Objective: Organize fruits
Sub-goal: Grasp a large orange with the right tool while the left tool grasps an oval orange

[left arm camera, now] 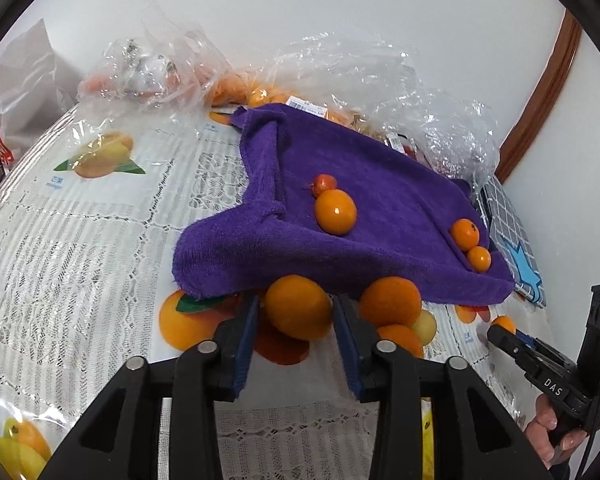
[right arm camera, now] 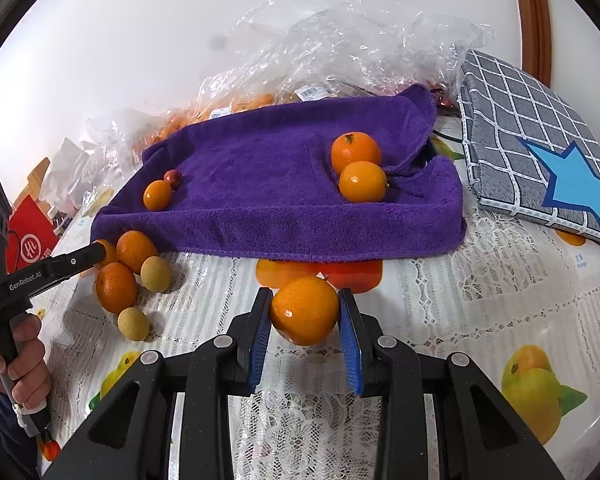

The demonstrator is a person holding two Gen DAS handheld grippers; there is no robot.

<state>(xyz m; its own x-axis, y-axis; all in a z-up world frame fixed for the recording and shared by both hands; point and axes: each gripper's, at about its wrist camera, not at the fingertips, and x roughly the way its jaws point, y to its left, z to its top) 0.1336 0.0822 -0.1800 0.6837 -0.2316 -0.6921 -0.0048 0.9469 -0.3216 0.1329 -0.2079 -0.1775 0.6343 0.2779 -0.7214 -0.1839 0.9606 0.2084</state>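
With four fruits already on the purple towel [right arm camera: 284, 184] ahead, each tool, left tool [left arm camera: 294, 314] and right tool [right arm camera: 305, 310], grips an orange, while several loose fruits [right arm camera: 134, 276] wait on the table [right arm camera: 480, 300] beside the left tool.

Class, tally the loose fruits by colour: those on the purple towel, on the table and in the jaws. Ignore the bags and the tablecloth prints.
orange fruits: 7
pale yellow fruits: 2
red fruit: 1
Total: 10
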